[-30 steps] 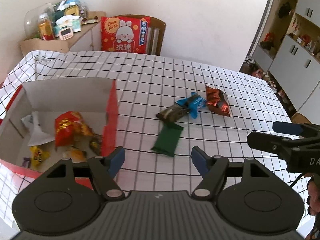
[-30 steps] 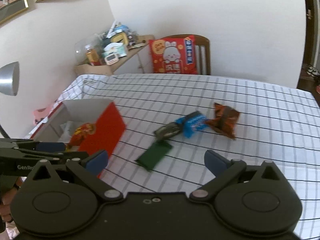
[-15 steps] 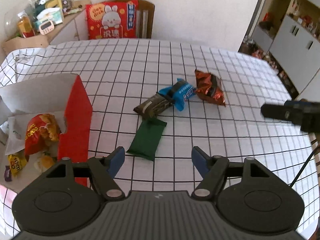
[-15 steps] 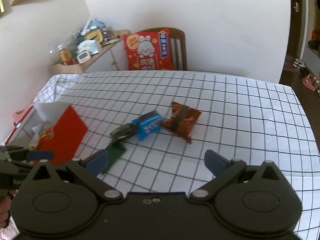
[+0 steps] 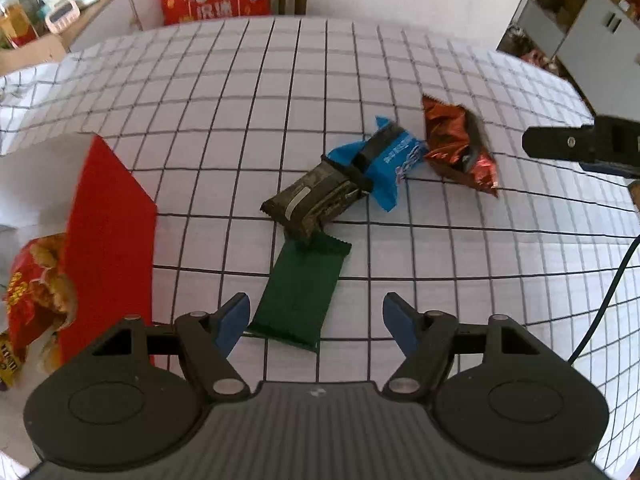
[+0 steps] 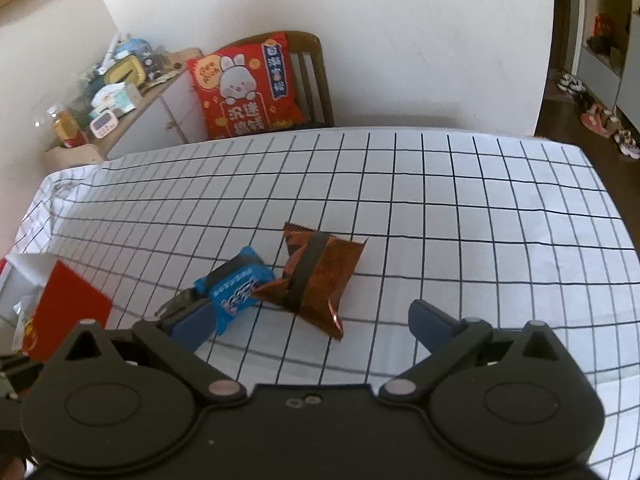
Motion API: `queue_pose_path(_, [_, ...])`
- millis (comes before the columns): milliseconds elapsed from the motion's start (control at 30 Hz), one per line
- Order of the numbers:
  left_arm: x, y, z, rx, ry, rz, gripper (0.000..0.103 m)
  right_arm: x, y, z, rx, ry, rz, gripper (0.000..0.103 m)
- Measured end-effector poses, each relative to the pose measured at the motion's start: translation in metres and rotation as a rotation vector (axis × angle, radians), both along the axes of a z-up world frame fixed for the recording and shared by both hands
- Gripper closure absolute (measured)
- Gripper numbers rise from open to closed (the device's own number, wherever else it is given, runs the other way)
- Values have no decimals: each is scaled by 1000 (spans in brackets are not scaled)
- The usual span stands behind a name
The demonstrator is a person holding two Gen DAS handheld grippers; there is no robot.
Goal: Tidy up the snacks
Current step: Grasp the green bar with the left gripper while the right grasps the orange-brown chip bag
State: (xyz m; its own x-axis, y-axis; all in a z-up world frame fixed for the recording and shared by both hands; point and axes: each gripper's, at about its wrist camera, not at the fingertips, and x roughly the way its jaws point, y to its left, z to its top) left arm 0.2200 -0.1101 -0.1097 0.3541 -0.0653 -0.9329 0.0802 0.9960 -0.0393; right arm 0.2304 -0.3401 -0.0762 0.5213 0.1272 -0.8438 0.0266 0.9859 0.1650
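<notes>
Stowed: red snack bag (image 5: pixel 34 292) and a few small items, in the red-sided box (image 5: pixel 108 240) at bench left.

Outstanding, loose on the checked bench (image 5: pixel 280 120): green packet (image 5: pixel 298 294), dark bar (image 5: pixel 316 200), blue packet (image 5: pixel 390 160), copper-red bag (image 6: pixel 316 272).

Left gripper (image 5: pixel 316 316): jaws open, empty, above the green packet. Right gripper (image 6: pixel 308 324): jaws open, empty, near the copper-red bag.

Judged partway done.
</notes>
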Motion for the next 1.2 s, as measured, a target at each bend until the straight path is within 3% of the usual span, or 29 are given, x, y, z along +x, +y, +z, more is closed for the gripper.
queue_pose_path(200, [23, 0, -20, 18, 41, -4, 30, 33, 0, -22, 23, 89, -33, 1])
queue_pose_path(367, [35, 1, -34, 37, 62, -7, 30, 51, 9, -35, -18, 98, -58, 2])
queue_pose_path(567, [42, 4, -47, 37, 79, -12, 30, 65, 9, -49, 4, 119, -97, 4])
queue_pose_path(833, [41, 4, -58, 52, 70, -34, 32, 74, 12, -63, 18, 147, -108, 13])
queue_pose_path(900, [37, 3, -59, 51, 56, -35, 36, 75, 11, -65, 13, 151, -120, 18])
queue_pose_path(1033, [29, -2, -58, 52, 35, -54, 55, 73, 9, -68, 23, 159, -124, 28])
queue_pose_path(1200, [25, -8, -55, 79, 23, -81, 59, 68, 8, -66, 25, 152, -105, 45])
